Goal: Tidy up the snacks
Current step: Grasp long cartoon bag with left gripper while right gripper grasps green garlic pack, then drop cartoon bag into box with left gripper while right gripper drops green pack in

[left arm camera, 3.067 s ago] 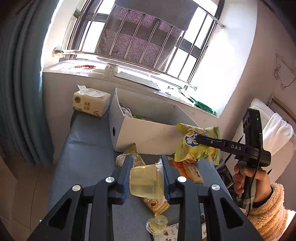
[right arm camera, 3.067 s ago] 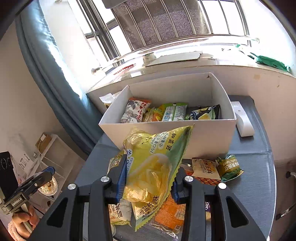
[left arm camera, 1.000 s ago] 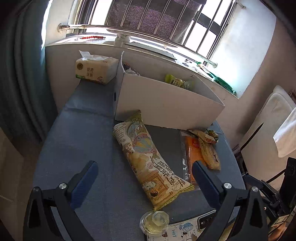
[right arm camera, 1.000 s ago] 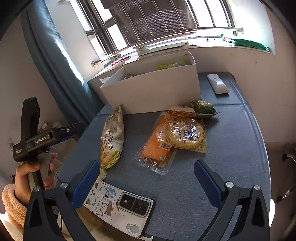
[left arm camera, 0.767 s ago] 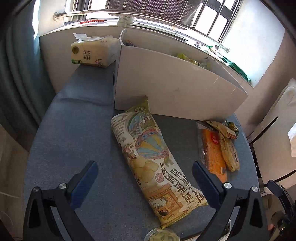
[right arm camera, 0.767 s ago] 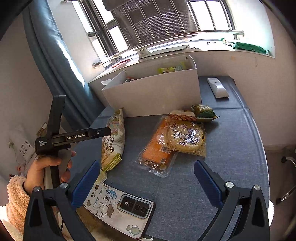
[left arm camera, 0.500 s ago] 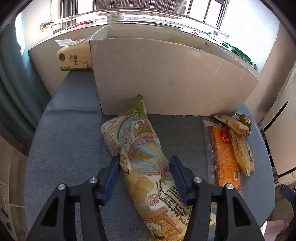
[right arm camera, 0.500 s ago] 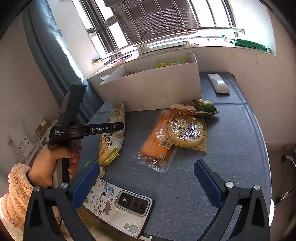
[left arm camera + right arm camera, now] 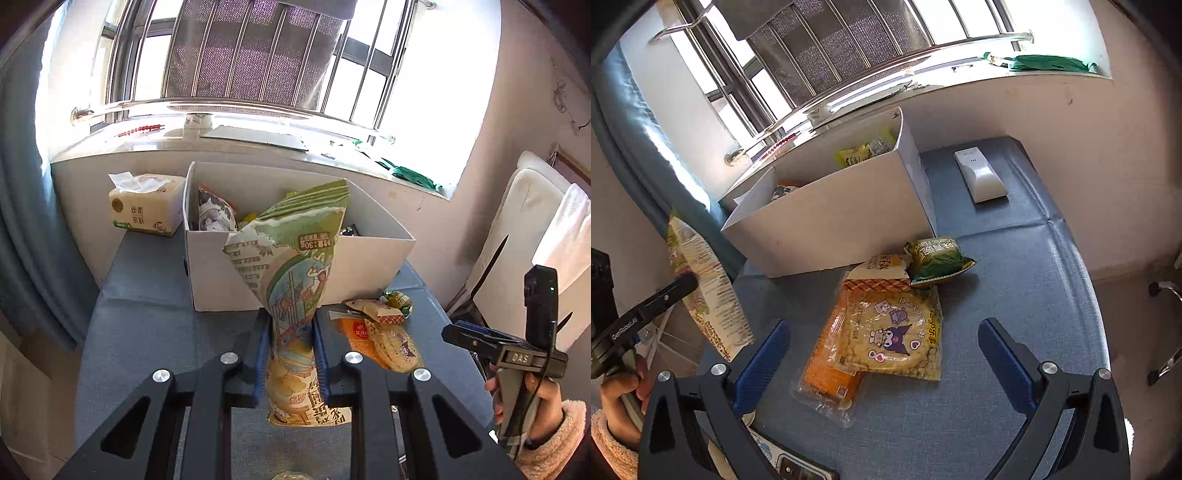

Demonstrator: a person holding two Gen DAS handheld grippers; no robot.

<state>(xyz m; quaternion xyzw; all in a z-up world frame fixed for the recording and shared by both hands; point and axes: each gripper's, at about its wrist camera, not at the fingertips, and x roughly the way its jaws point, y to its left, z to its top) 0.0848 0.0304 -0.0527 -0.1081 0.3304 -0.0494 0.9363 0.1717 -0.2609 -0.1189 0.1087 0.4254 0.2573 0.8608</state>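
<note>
Left gripper [image 9: 290, 345] jaws, having just closed, pinch one long chip bag [image 9: 295, 280], lifted before the white box [image 9: 369, 266]. Right gripper [image 9: 882, 350] jaws spread wide above four packets on the table [image 9: 1015, 314]: cracker packet [image 9: 890, 332], orange packet [image 9: 827, 373], tan packet [image 9: 882, 271], green packet [image 9: 936, 256].

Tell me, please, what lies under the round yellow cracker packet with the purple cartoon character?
Under the round yellow cracker packet lies an orange snack in clear wrapping. Its left edge and near end show; the rest is covered.
</note>
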